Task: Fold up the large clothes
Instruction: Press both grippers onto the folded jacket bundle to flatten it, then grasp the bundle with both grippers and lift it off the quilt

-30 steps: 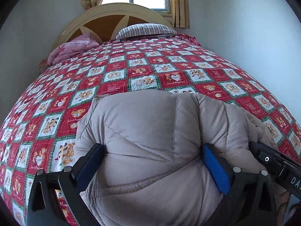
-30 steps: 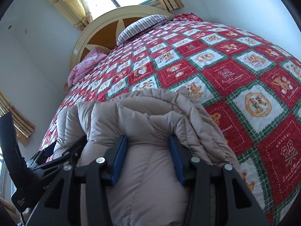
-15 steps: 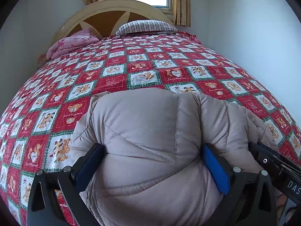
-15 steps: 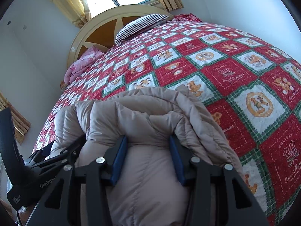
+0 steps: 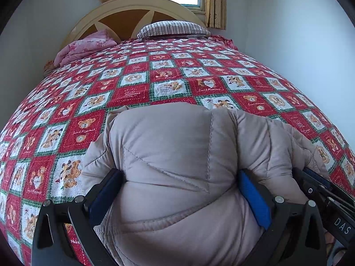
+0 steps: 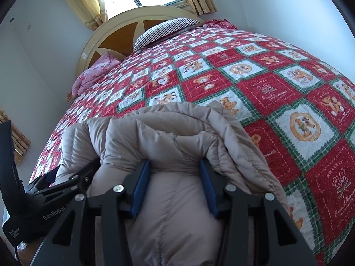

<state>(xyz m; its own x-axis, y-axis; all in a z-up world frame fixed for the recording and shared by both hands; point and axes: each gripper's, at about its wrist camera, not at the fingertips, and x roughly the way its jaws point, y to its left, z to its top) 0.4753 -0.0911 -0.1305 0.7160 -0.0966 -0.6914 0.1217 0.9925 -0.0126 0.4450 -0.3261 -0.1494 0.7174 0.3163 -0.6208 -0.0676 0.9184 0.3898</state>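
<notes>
A beige quilted puffer jacket (image 5: 177, 150) lies bunched at the near edge of the bed; it also shows in the right wrist view (image 6: 173, 146). My left gripper (image 5: 179, 190) is shut on a thick fold of the jacket, its blue pads (image 5: 255, 197) pressed into the padding. My right gripper (image 6: 175, 184) is shut on another fold of the jacket, just to the right of the left one. The right gripper's body (image 5: 326, 199) shows at the right edge of the left wrist view, and the left gripper's body (image 6: 55, 184) shows at the left of the right wrist view.
The bed carries a red and white teddy-bear quilt (image 5: 168, 82). A striped pillow (image 5: 173, 28) and a pink folded blanket (image 5: 84, 46) lie by the arched headboard (image 5: 133, 13). White walls stand on both sides, a window behind.
Both grippers, still holding the jacket, have tilted up a little, so the headboard and window sit lower and larger in view. The jacket has hardly shifted on the quilt.
</notes>
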